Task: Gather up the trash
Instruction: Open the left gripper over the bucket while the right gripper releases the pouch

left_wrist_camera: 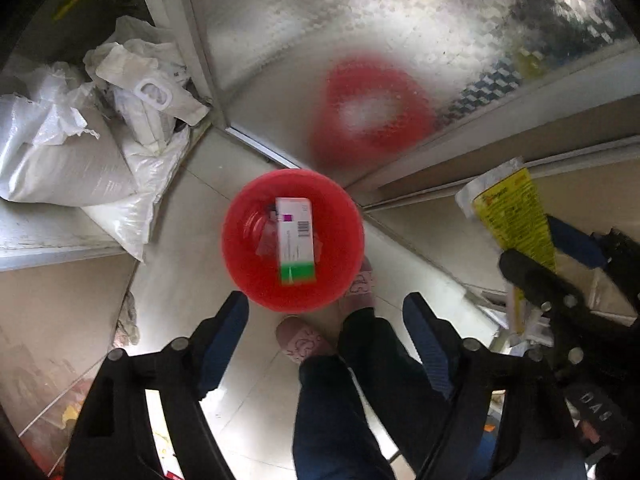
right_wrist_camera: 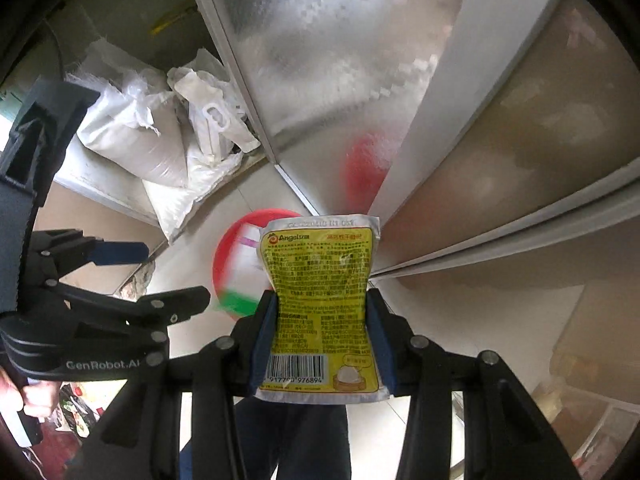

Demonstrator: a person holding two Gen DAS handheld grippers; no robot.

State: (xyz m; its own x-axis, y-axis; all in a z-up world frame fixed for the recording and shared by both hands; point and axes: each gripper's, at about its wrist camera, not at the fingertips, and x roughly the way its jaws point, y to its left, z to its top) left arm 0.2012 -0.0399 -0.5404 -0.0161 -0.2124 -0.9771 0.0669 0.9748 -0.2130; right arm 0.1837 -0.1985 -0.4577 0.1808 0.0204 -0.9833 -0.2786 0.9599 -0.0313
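**Inspector A:** Below the left gripper (left_wrist_camera: 326, 318) we find the red bin (left_wrist_camera: 256, 280) on the floor, almost straight under its fingers. Those jaws stand wide with nothing between them. Inside the bin we note a white box (left_wrist_camera: 295, 240) with a green end, lying slantwise; clear wrapping seems to lie beneath it, though we cannot make it out.

**Inspector B:** Agreed. Between the right gripper's (right_wrist_camera: 322, 340) pads we record a yellow pouch (right_wrist_camera: 320, 304), pinched at its waist, top edge pointing away from the tool. The bin (right_wrist_camera: 228, 248) lies beyond and to the left of that pouch, half hidden behind it.

**Inspector A:** Our chief risk, then: the pouch is not over the bin's mouth. Released where it hangs, we judge it would land on the floor, or clip the rim and slide off.

**Inspector B:** We add a second. The pouch is flat and light; it could flutter sideways on release. The person's slippered feet (left_wrist_camera: 304, 340) stand just beside the bin, so a nudge could shift or tip it.

**Inspector A:** And the two tools hang close together; a sideways move of the right one could knock the left.
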